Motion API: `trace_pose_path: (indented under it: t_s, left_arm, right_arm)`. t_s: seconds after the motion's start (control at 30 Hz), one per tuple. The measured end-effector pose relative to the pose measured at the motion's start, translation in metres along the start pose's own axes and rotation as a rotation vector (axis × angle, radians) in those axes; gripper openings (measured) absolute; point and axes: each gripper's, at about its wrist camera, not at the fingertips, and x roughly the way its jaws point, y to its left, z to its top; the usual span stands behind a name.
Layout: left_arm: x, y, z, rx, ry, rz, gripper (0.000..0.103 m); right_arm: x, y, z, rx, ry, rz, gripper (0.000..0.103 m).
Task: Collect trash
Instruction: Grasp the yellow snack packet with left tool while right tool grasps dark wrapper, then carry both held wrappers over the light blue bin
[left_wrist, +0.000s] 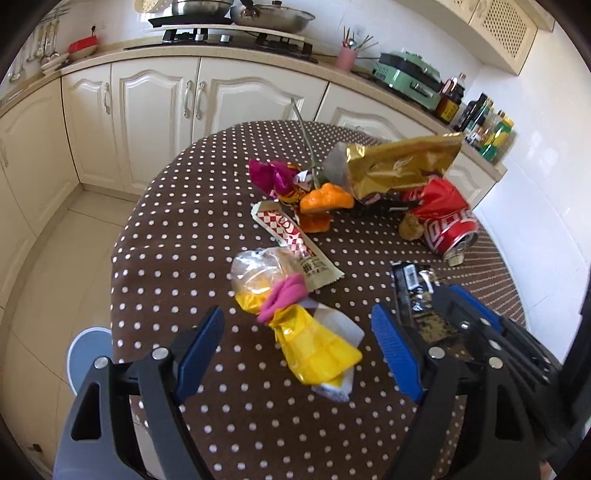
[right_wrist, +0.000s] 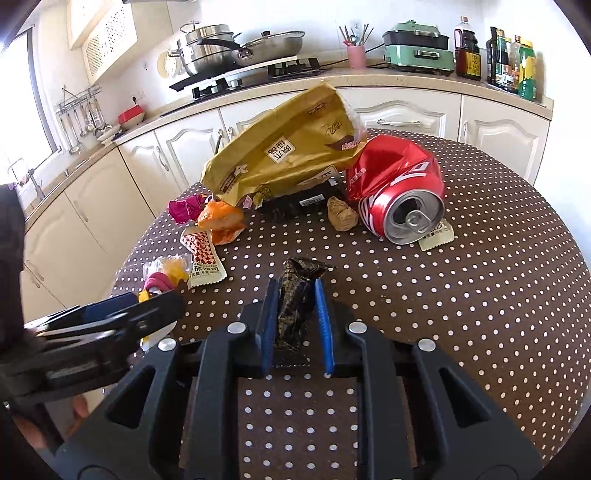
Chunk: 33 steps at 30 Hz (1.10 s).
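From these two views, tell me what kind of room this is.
Almost certainly a home kitchen: a gas stove carrying steel pans, cream cabinets under a counter, and sauce bottles beside a green cooker. The trash lies on a polka-dot table.

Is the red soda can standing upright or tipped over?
Tipped over. The crushed red soda can lies on its side on the dotted tablecloth, its opened top facing the right wrist camera. Contents cannot be seen.

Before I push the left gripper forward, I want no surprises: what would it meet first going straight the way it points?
Probably the yellow wrapper lying between the open fingers of the left gripper, with the clear bag just beyond it. How high the gripper sits above the table is unclear.
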Motion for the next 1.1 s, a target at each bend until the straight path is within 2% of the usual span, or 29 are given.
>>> trace_pose_path:
  t_s: [0.07,0.13,0.2,0.7,0.9,1.0,1.1]
  left_arm:
    - [0.007,-0.001,-0.001,0.014,0.029,0.005,0.042]
    - [0.005,0.000,-0.002,0.031,0.017,0.036,0.025]
    - [0.001,0.005,-0.005,0.026,0.017,-0.001,0.013]
    - [-0.069,0.058,-0.033,-0.015,-0.102,-0.025,0.011]
    - [-0.101,0.110,-0.050,-0.071,-0.147,0.003,0.011]
    - [-0.116,0.148,-0.062,-0.119,-0.160,0.034,0.011]
    - [-0.126,0.190,-0.077,-0.168,-0.162,0.085,0.012]
  right_arm:
    - [-0.003,-0.002,-0.003,-0.008,-0.003,-0.002,0.019]
    - [-0.007,0.001,-0.004,-0.021,-0.015,-0.004,0.018]
    - [-0.011,0.003,-0.005,-0.031,-0.027,-0.007,0.017]
    - [-0.036,0.055,-0.021,-0.094,-0.063,0.033,0.012]
    - [-0.043,0.111,-0.022,-0.160,-0.083,0.099,0.012]
    - [-0.037,0.153,-0.026,-0.202,-0.088,0.159,0.012]
    - [-0.019,0.198,-0.037,-0.244,-0.055,0.236,0.012]
